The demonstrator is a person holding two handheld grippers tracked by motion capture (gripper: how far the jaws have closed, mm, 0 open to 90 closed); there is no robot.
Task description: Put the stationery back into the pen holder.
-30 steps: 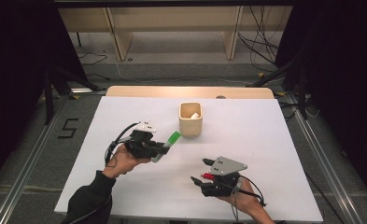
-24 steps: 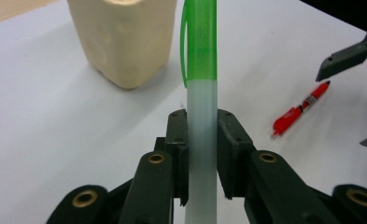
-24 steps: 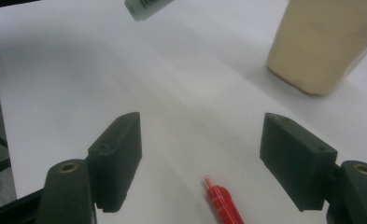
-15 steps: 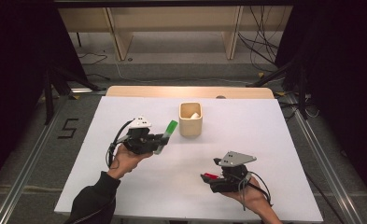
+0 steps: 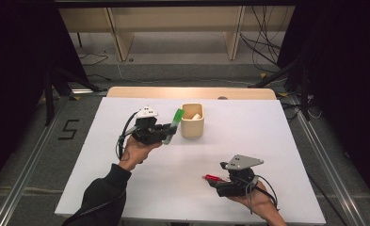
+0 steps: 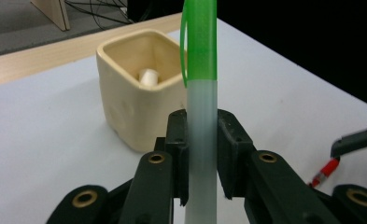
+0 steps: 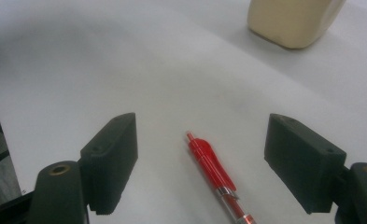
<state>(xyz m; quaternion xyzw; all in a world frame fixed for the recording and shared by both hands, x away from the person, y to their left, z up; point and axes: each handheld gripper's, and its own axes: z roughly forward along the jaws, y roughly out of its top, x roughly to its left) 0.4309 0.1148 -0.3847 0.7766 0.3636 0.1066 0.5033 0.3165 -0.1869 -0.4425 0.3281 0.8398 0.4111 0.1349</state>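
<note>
Left gripper (image 5: pixel 166 133), pinching the green pen (image 5: pixel 174 123), is now arriving beside the cup (image 5: pixel 192 126); right gripper (image 7: pixel 200 161) is waiting spread over the red pen (image 7: pixel 214 171).

Wooden shelving (image 5: pixel 173 23) and floor cables (image 5: pixel 262 42) beyond the table (image 5: pixel 267 122).

table (image 5: pixel 126 188): white top | cream cup (image 5: pixel 192 121), far middle | red pen (image 7: pixel 214 173), lying flat, near right

My left gripper (image 6: pixel 202 158) hides the green pen (image 6: pixel 201 93) below the jaws; its tip is cropped above. Red pen (image 7: pixel 215 179) between my right jaws runs off-frame. White object (image 6: pixel 148 76) in the cup (image 6: pixel 134 93): unidentifiable.
</note>
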